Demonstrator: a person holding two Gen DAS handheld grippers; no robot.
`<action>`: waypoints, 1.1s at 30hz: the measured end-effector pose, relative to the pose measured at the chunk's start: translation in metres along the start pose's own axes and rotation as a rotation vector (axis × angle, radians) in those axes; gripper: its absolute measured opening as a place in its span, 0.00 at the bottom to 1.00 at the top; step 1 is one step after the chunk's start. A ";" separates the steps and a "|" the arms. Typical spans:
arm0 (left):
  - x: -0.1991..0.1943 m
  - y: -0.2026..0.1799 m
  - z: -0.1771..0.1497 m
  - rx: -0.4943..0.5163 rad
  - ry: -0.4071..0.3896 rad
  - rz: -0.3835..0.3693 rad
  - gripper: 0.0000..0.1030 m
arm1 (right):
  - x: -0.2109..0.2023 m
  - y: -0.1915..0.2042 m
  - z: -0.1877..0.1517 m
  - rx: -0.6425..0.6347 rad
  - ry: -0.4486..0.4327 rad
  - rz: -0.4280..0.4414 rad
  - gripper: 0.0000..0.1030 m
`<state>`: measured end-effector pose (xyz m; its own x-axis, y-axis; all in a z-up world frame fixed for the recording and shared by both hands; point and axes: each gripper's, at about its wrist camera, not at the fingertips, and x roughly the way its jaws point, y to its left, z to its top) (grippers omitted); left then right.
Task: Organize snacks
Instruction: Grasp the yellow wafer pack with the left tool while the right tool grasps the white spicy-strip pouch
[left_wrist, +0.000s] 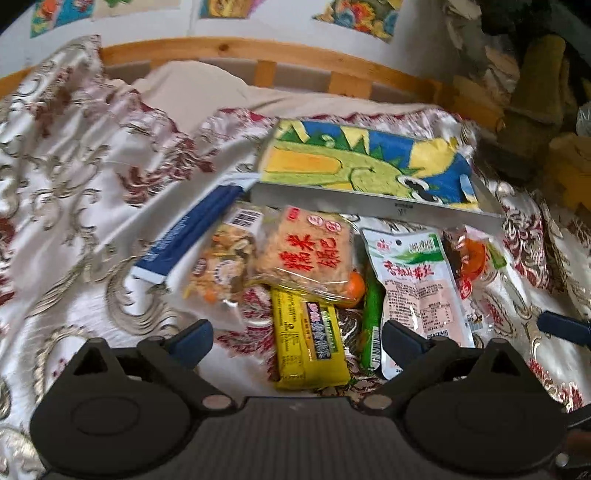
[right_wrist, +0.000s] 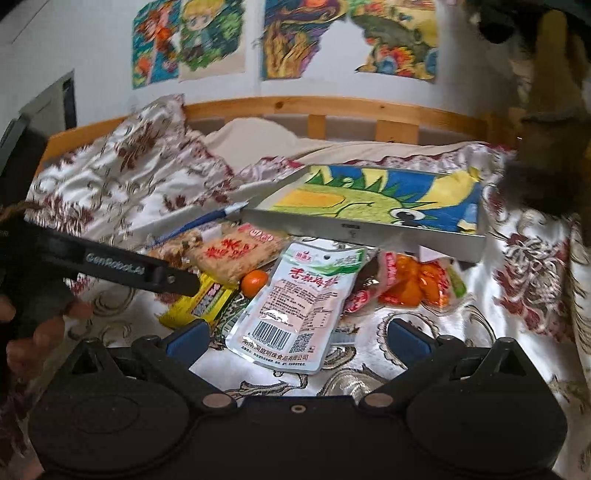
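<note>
Snacks lay heaped on a floral bedspread (left_wrist: 74, 206) below a shallow tray (left_wrist: 369, 201) lined with a crayon dinosaur drawing. Left to right in the left wrist view: blue box (left_wrist: 184, 232), clear mixed-snack bag (left_wrist: 221, 266), rice-cracker pack (left_wrist: 306, 251) with red lettering, yellow bar (left_wrist: 306, 332), small orange fruit (left_wrist: 356, 284), green stick (left_wrist: 371, 317), white pouch (left_wrist: 413, 280), orange-filled packets (left_wrist: 472, 258). Left gripper (left_wrist: 297, 338) stood wide apart over the yellow bar, holding nothing. Right gripper (right_wrist: 297, 336) stood apart too, the white pouch's lower end between its fingers, unpressed.
</note>
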<state>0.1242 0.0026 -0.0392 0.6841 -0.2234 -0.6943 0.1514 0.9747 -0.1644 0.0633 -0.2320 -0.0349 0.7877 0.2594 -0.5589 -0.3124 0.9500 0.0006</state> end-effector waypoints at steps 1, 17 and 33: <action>0.003 0.000 0.000 0.008 0.008 -0.006 0.95 | 0.005 0.001 0.002 -0.010 0.009 -0.002 0.99; 0.010 -0.005 0.006 0.043 0.052 -0.047 0.73 | 0.053 0.006 0.010 -0.065 0.084 -0.016 0.91; 0.023 0.002 0.002 -0.026 0.112 -0.048 0.58 | 0.058 -0.008 0.010 -0.029 0.103 0.010 0.70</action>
<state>0.1415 -0.0009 -0.0542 0.5923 -0.2710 -0.7588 0.1632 0.9626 -0.2165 0.1164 -0.2234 -0.0592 0.7259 0.2477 -0.6416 -0.3360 0.9417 -0.0166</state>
